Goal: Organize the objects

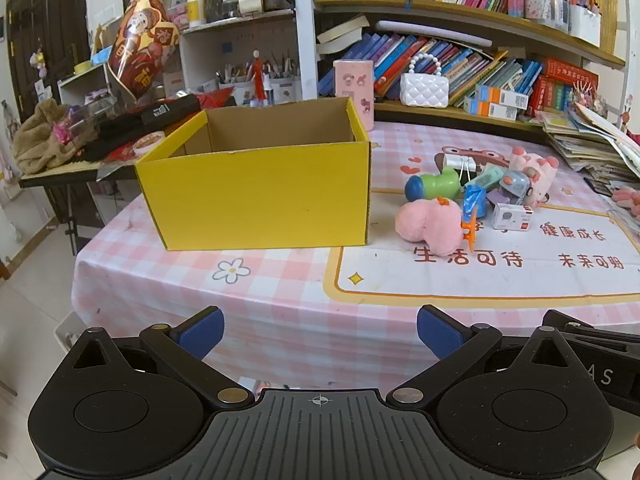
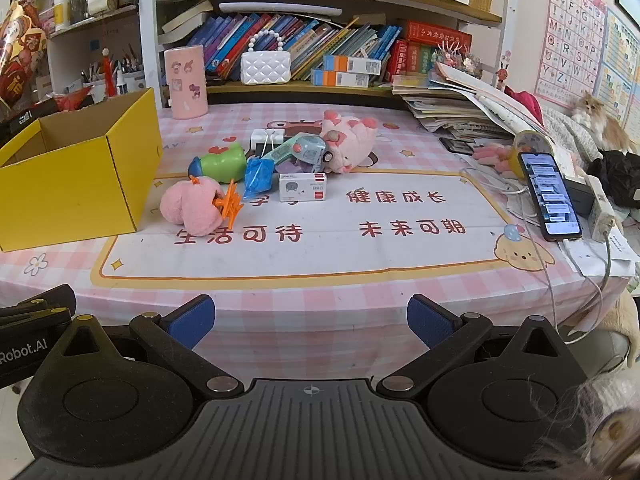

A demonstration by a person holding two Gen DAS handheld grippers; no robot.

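Both grippers hang at the near edge of the table, tipped downward toward it, and neither has hold of anything. The left gripper [image 1: 320, 332] has its blue-padded fingers [image 1: 202, 330] spread as wide as they go, with only the pink checked tablecloth [image 1: 280, 280] showing between them. The right gripper [image 2: 310, 320] stands the same way just beside it, fingers [image 2: 192, 320] splayed, nothing between the pads and nothing touching them.

Ahead of the left gripper, a little to its left, sits the yellow cardboard box [image 1: 256, 196], open at the top; what can be seen of its inside looks bare. From the right gripper the same box lies off to the left.

The heap of small things lies straight ahead of the right gripper, well apart from its fingers, and ahead to the right of the left one. Nearest is a pink plush ball [image 2: 192, 206] with an orange hair claw [image 2: 230, 202] against it. Behind these are a green and blue toy [image 2: 222, 164], a crumpled blue bag [image 2: 258, 176], a small white carton [image 2: 302, 187], a grey toy car [image 2: 310, 152] and a pink plush animal [image 2: 352, 142] lying on its side. A phone [image 2: 550, 196] leans lit up further to the right.
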